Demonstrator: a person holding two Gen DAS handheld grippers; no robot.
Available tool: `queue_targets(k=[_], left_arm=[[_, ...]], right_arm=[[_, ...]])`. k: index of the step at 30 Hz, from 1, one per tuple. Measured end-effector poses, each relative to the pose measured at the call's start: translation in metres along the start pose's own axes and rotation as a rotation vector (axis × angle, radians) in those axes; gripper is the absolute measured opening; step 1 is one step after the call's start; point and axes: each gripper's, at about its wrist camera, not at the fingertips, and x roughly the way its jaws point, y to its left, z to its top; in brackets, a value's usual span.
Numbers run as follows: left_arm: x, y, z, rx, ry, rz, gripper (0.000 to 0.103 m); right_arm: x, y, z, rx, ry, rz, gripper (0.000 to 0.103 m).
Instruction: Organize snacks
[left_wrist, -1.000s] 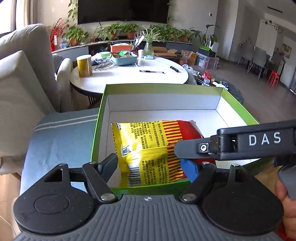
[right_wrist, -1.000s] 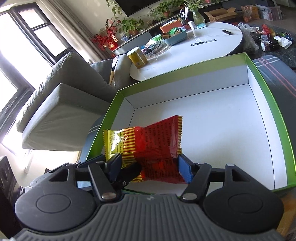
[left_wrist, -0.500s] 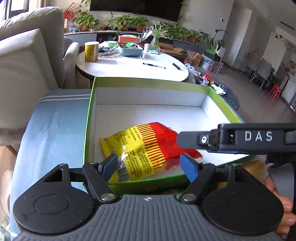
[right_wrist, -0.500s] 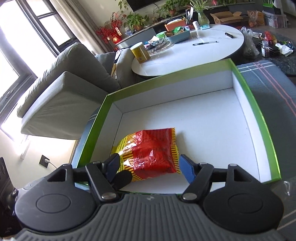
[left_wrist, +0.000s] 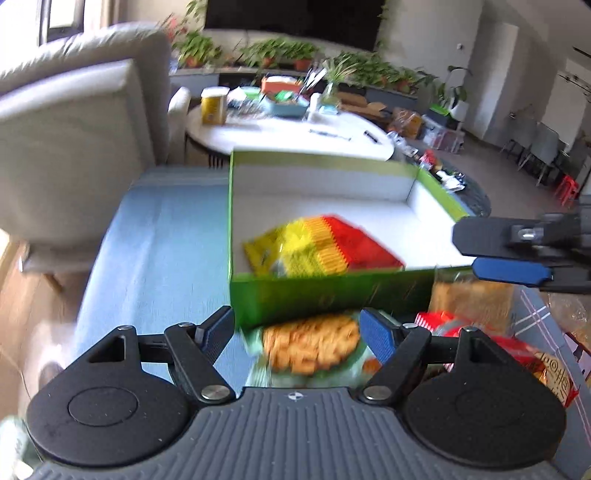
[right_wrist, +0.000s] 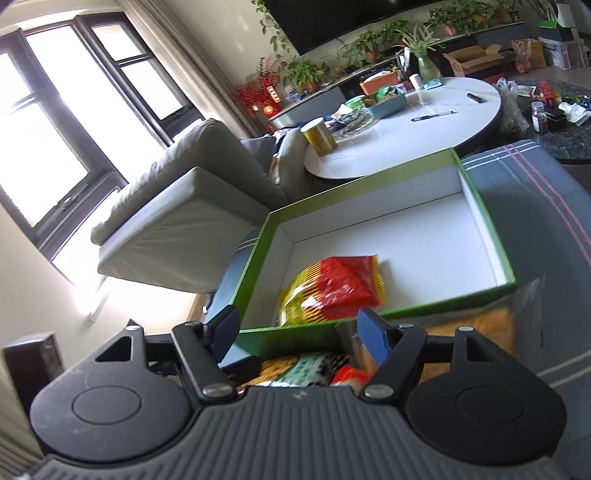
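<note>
A green box (left_wrist: 332, 295) with a white inside sits on a blue-grey cushioned seat; it also shows in the right wrist view (right_wrist: 484, 291). A red and yellow snack bag (left_wrist: 321, 247) lies in its near left corner (right_wrist: 332, 288). My left gripper (left_wrist: 297, 332) is open and empty, in front of the box, above a green bag of orange crackers (left_wrist: 310, 347). My right gripper (right_wrist: 295, 332) is open and empty, above loose snack packs (right_wrist: 314, 369); its fingers show at the right of the left wrist view (left_wrist: 517, 254).
More snack packs (left_wrist: 517, 350) lie on the seat right of the crackers, with a clear bag of orange snacks (right_wrist: 472, 325). A grey sofa (right_wrist: 177, 229) stands left. A round white table (right_wrist: 424, 122) with a yellow can (right_wrist: 319, 138) is behind the box.
Both grippers have pulled back out of the box and let go of the red and yellow bag, which now lies in the box. The loose snacks in front of the box have come into view.
</note>
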Motion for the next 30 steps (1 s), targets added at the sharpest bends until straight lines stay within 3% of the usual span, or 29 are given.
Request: queue_targets(k=[6,8,14,17,18,21,26,30], left_arm=[[0.006,0.002,-0.020,-0.048,0.042,-0.010,0.073],[0.003,0.004,-0.026,-0.069,0.050,-0.028,0.073],[0.001,0.003,-0.045,-0.048,0.112,-0.016,0.074],[-0.002,0.002,-0.051,-0.043,0.101,-0.021,0.074],[-0.004,0.001,-0.052,-0.039,0.094,-0.023,0.074],[-0.010,0.000,-0.049,-0.036,0.075,-0.036,0.074],[-0.026,0.004,-0.042,-0.050,0.008,-0.056,0.074],[-0.018,0.011,-0.036,-0.091,0.006,-0.030,0.074]], right_arm=[[0.018,0.012,-0.021,0.043,0.086,0.071,0.078],[0.026,0.014,-0.028,0.049,0.116,0.059,0.078],[0.025,0.007,-0.042,-0.009,0.147,-0.096,0.078],[0.019,-0.009,-0.047,-0.005,0.141,-0.222,0.078],[0.018,-0.017,-0.047,0.017,0.134,-0.226,0.078],[0.012,-0.028,-0.045,0.096,0.119,-0.144,0.079],[0.012,-0.011,-0.036,0.087,0.105,-0.060,0.079],[0.025,0.006,-0.031,0.050,0.137,-0.066,0.081]])
